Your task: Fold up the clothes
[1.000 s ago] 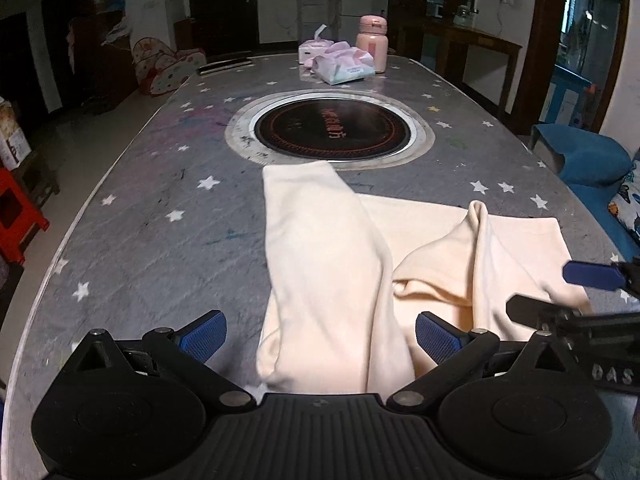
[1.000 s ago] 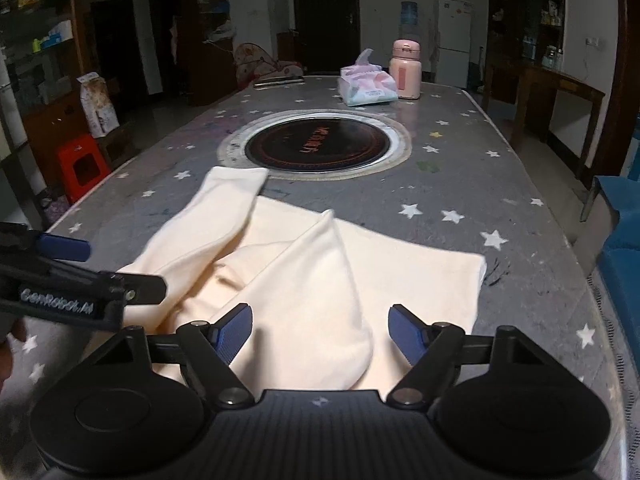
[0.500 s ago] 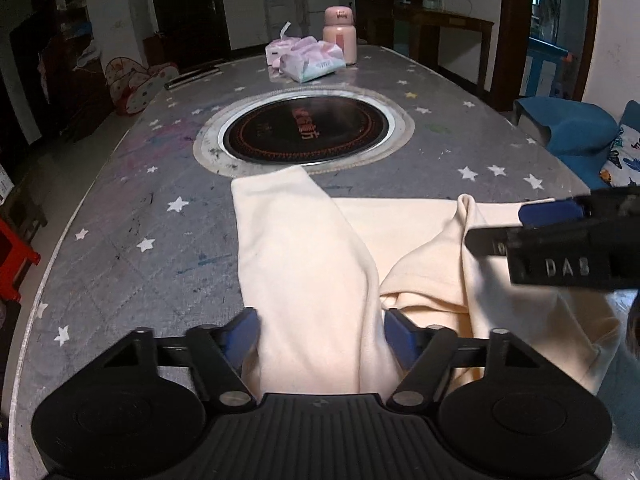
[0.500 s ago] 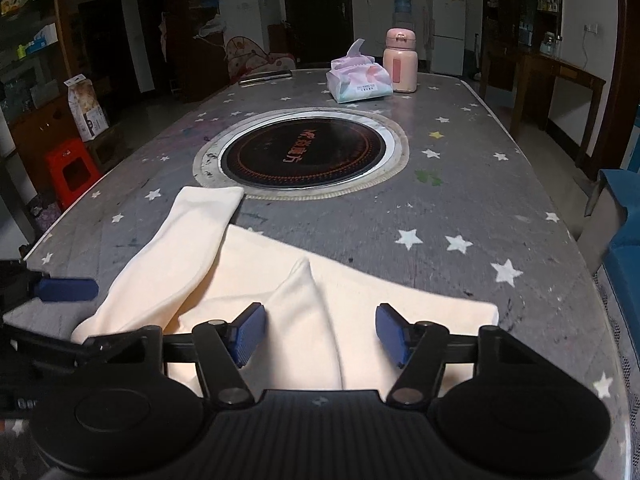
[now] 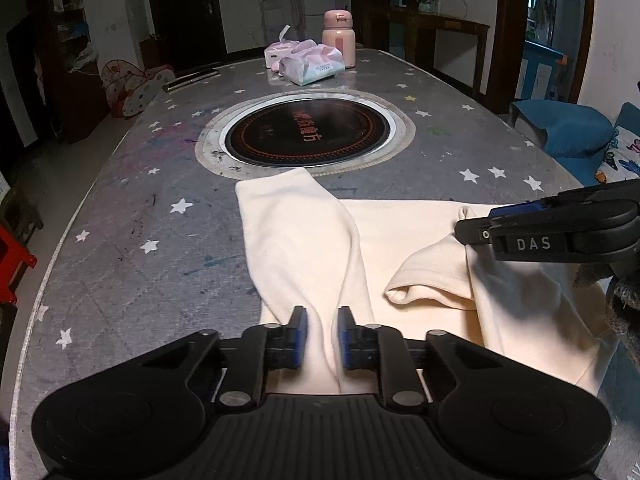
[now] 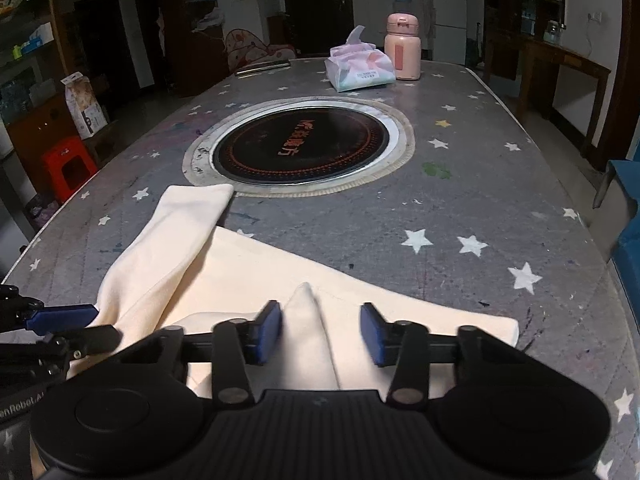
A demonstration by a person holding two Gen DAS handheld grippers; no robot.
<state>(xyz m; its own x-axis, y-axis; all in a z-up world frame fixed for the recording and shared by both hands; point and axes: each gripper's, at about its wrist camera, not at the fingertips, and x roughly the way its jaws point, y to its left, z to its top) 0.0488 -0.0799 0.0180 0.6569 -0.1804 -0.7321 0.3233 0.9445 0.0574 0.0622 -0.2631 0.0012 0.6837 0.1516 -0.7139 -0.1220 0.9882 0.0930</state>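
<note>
The garment (image 5: pixel 400 240) is one cream top, lying flat on the near end of the bench (image 5: pixel 160 200), with two sleeves folded in over the body. The left sleeve (image 5: pixel 296 232) runs from my left fingers up toward the round hob (image 5: pixel 308 136); the right sleeve (image 6: pixel 308 320) lies as a narrow peak across the body.

A second ago both my pairs of fingers stood wide open over the cloth. Now my left gripper (image 5: pixel 322 336) has narrowed to a small gap with the base of the left sleeve between the pads; I judge it is pinching or about to pinch that fold, though contact on both sides is not quite plain. My right gripper (image 6: pixel 320 332) has also narrowed and come lower, but it is open yet, with the right sleeve's peak between the pads and clear space on the right side.

I take that to mean both are taking hold of the near edge for another fold, probably away from me. The cloth is soft and will sag if one side is gripped late.

Counted: one garment, two sleeves, two grippers. Beyond the hob stand one pink bottle (image 6: pixel 402 48) and two tissue packs (image 5: pixel 304 60), well apart from the garment.
</note>
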